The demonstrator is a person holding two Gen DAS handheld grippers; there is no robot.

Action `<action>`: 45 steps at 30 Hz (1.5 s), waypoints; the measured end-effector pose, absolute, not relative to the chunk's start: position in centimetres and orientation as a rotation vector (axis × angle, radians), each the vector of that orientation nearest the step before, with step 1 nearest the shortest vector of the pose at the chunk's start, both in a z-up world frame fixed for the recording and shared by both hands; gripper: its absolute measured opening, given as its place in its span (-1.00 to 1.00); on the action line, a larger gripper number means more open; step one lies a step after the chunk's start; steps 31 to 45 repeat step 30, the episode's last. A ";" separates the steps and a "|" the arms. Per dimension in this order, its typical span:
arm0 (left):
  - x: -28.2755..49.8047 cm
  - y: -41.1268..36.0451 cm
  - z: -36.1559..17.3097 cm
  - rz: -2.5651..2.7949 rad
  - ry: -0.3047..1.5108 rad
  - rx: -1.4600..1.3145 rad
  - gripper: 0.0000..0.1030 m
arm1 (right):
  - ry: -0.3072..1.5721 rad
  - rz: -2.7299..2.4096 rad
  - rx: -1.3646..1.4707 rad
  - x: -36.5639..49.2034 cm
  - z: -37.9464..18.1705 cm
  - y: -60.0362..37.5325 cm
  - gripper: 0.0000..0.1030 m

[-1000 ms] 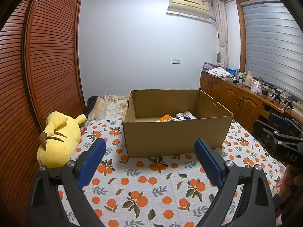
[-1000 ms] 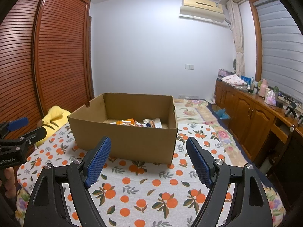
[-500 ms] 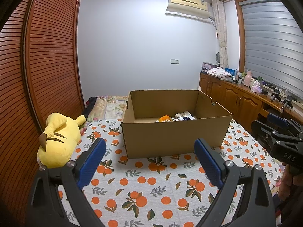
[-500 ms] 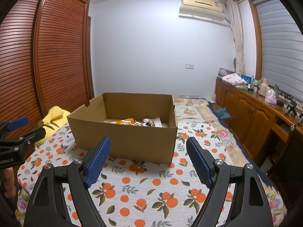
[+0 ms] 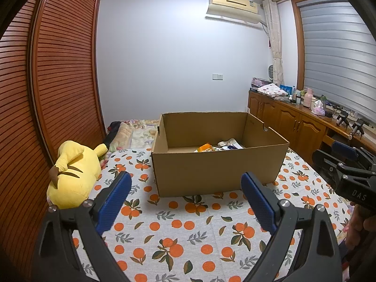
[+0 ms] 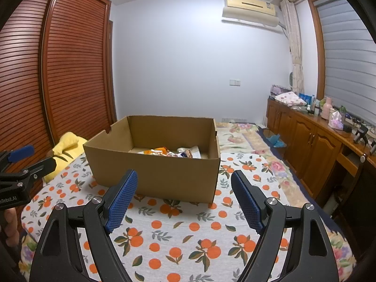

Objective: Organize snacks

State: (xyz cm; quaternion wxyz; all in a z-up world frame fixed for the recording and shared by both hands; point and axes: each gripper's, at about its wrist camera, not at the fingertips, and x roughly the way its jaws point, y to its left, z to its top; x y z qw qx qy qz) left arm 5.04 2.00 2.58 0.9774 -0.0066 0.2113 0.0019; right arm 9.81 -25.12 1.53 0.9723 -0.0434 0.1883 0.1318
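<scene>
I hover both blue-padded grippers, left point(image 5: 185, 202) and right point(image 6: 184, 199), spread and empty, lined up on the open brown cardboard box point(image 5: 216, 171) of snack packets point(image 5: 206, 147).

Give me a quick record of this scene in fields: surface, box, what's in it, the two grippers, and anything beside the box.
surface: bed cover printed with oranges
box: open cardboard box standing on the cover
contents: snack packets on the box floor
left gripper: jaws open, empty, short of the box
right gripper: jaws open, empty
beside box: yellow plush toy, apart from it
</scene>
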 end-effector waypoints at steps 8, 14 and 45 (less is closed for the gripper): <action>5.1 2.0 2.6 0.003 0.426 -0.013 0.85 | 0.380 0.266 -0.087 9.8 1.5 -25.1 0.63; 5.1 1.9 2.6 0.001 0.427 -0.012 0.85 | 0.381 0.266 -0.087 9.8 1.5 -25.1 0.63; 5.2 1.7 2.7 -0.002 0.425 -0.013 0.85 | 0.380 0.266 -0.088 9.8 1.6 -25.1 0.63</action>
